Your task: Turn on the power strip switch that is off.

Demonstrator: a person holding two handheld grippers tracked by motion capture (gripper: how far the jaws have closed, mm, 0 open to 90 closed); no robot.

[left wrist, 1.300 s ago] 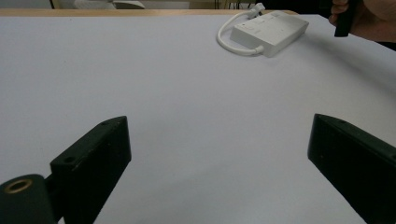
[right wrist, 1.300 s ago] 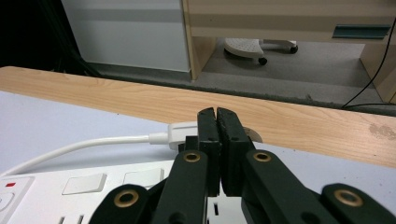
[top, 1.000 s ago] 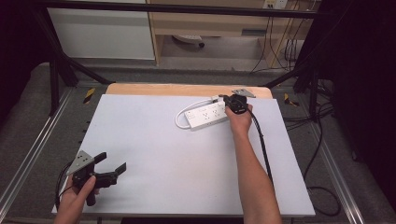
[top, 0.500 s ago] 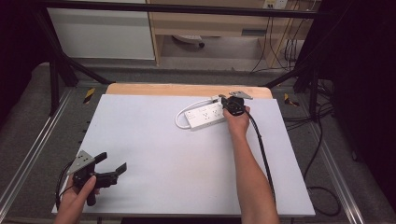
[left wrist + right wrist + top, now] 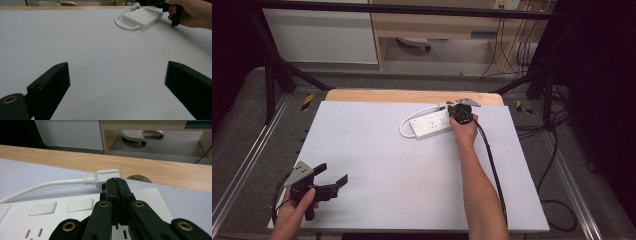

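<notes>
A white power strip (image 5: pixel 430 124) lies on the white table top at the far right, its cord (image 5: pixel 404 125) looping round its left end. Its flat white plug (image 5: pixel 108 176) rests just past the strip's far end. My right gripper (image 5: pixel 452 111) hovers over that end of the strip (image 5: pixel 50 215), jaws pressed together with nothing between them, the tips (image 5: pixel 116 181) right in front of the plug. At the near left corner my left gripper (image 5: pixel 332 173) is held low over the bare table, wide open (image 5: pixel 117 65) and empty. It looks toward the strip (image 5: pixel 142 17).
A wooden edge (image 5: pixel 412 96) runs along the far side of the white table top (image 5: pixel 377 165). The right gripper's black cable (image 5: pixel 492 165) trails down the right side. Metal frame rails (image 5: pixel 247 160) flank the table, and cabinets and loose cables stand beyond.
My right gripper has shifted slightly left over the far end of the power strip. The left gripper has stayed where it was.
</notes>
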